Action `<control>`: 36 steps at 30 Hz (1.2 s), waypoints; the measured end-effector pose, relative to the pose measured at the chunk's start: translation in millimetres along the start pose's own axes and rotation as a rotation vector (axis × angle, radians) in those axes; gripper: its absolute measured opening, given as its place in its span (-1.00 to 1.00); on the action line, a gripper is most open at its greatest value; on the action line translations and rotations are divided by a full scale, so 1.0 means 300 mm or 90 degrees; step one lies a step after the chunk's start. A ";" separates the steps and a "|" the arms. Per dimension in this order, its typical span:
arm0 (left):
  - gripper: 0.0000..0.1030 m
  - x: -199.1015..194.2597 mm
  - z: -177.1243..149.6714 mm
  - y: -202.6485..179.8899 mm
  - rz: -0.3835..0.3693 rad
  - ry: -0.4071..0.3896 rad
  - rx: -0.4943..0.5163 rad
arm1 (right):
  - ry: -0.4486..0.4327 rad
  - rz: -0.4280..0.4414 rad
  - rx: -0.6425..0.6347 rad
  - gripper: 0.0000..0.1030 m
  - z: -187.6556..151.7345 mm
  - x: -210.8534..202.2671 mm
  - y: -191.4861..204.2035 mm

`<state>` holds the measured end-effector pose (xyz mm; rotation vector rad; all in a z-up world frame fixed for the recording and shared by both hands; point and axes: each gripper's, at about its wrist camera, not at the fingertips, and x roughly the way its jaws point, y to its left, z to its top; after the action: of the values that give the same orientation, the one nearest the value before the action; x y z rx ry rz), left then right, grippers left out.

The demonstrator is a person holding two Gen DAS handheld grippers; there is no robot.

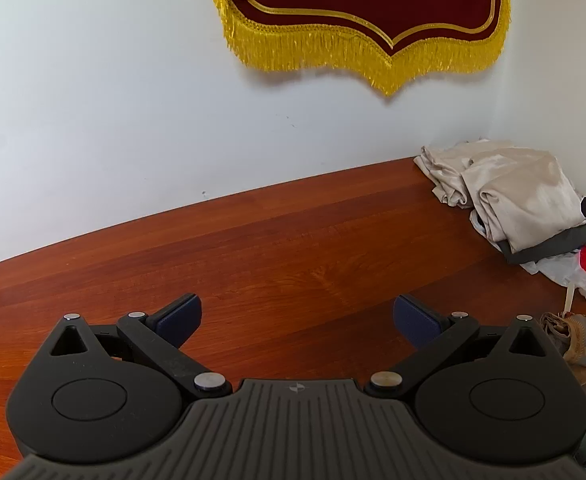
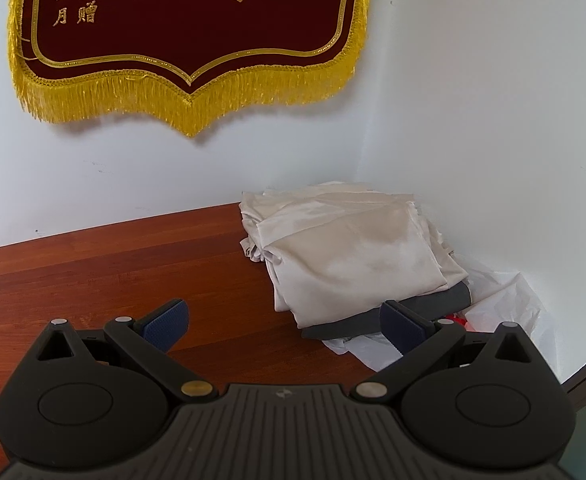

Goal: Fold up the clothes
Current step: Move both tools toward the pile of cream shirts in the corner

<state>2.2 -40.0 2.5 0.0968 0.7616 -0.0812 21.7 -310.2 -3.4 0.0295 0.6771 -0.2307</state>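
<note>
Both grippers, left gripper (image 1: 297,320) and right gripper (image 2: 285,326), gape empty over the reddish wooden surface (image 1: 253,260); the beige satiny garment pile (image 2: 353,252) looks light, limp, slippery, so pinch its grey hem band (image 2: 349,326).

The table (image 1: 293,240) is reddish-brown wood with a smooth, semi-gloss finish and visible grain. The beige clothes (image 2: 345,256) in the far right corner look like satiny cloth with a soft sheen, and there's a matt grey cloth (image 2: 433,304) under them. A thin, crinkly white plastic bag (image 2: 505,304) sits next to that. Both the left gripper (image 1: 297,318) and right gripper (image 2: 285,322) are matt black plastic with shiny metal pins and textured blue pads (image 1: 179,316). The banner (image 2: 189,12) is velvety maroon cloth with glossy gold fringe, on a matt white wall (image 1: 93,120).
</note>
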 end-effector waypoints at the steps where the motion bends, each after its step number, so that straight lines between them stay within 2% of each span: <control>1: 1.00 0.003 0.005 0.001 -0.001 0.001 0.000 | 0.000 -0.001 -0.002 0.99 0.006 -0.004 0.004; 36: 1.00 0.023 -0.004 0.073 -0.006 0.001 -0.001 | 0.013 -0.024 0.006 0.99 0.003 0.044 -0.043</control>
<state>8.9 -18.4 -1.8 0.0919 0.7634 -0.0898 29.4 -325.4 -10.4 0.0281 0.6966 -0.2697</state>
